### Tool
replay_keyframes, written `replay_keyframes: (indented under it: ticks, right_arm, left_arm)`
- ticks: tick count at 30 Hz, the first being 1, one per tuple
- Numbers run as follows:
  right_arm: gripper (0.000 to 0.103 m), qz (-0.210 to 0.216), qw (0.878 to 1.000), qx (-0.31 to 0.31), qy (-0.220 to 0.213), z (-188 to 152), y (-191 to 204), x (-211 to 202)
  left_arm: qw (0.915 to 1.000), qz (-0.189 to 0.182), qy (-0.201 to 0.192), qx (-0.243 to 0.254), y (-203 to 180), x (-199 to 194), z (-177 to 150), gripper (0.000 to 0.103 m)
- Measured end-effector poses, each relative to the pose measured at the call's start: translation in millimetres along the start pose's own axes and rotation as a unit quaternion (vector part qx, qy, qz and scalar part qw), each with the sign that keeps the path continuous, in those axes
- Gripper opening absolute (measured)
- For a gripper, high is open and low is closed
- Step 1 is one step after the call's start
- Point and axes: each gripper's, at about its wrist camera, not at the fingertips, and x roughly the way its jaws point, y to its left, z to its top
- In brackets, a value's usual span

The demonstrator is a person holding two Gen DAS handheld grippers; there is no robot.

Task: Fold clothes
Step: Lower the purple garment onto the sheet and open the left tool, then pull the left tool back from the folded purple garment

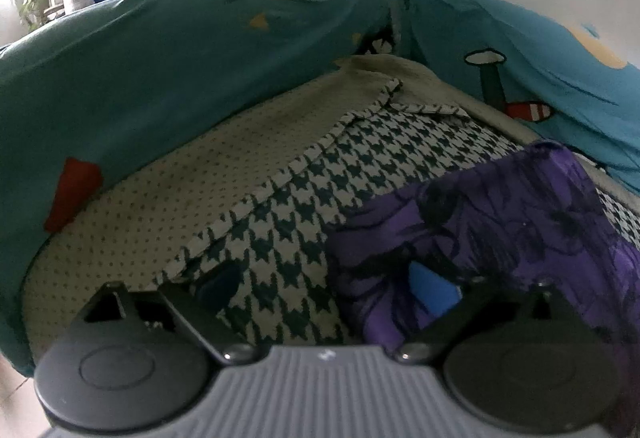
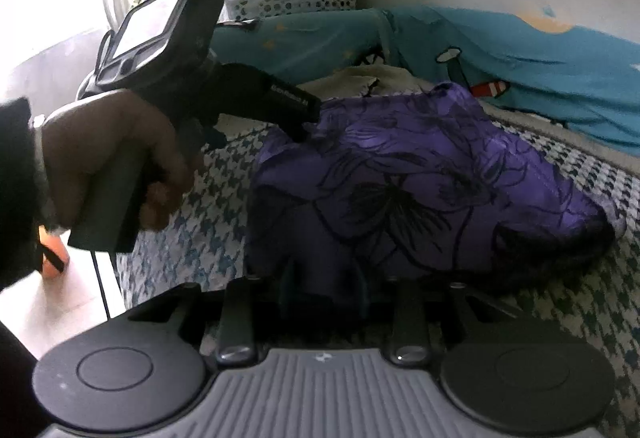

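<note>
Presently the left gripper [image 1: 320, 290] is standing spread beside the crumpled purple floral satin garment [image 2: 404, 174] on the houndstooth-covered bed [image 2: 592, 302]. Meanwhile the right gripper [image 2: 322, 288] is pinching its near edge, seemingly to pull it flat for folding.

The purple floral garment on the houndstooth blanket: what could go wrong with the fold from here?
1. The purple floral garment lies bunched, not flat, so a fold now may set creases.
2. The right gripper pinches only its near edge; the shiny cloth could slip out.
3. The left gripper stands open at the garment's left edge, and the houndstooth blanket lies between its fingers, so it may catch blanket too.
</note>
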Motion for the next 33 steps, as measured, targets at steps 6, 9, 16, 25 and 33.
replay_keyframes:
  ticks: [6,9,16,25,33]
  right_arm:
    - [0.03,0.002,1.0,0.019,0.007,-4,-5,-4]
    - [0.03,0.005,0.999,0.033,0.019,1,-7,-7]
    - [0.033,0.026,0.997,0.05,0.044,8,-17,-32]
    - [0.043,0.027,0.996,0.072,0.055,13,-38,-86]
    - [0.056,0.011,0.995,0.077,0.064,14,-63,-121]
  left_arm:
    - [0.9997,0.018,0.005,-0.015,3,1,3,0.099]
    - [0.9998,0.014,-0.003,-0.014,0,-9,5,0.096]
    - [0.9995,-0.016,-0.009,-0.027,-10,-40,5,0.101]
    - [0.9975,-0.055,-0.023,-0.038,-26,-76,-8,0.103]
    - [0.9977,-0.063,-0.022,-0.011,-49,-97,-32,0.103]
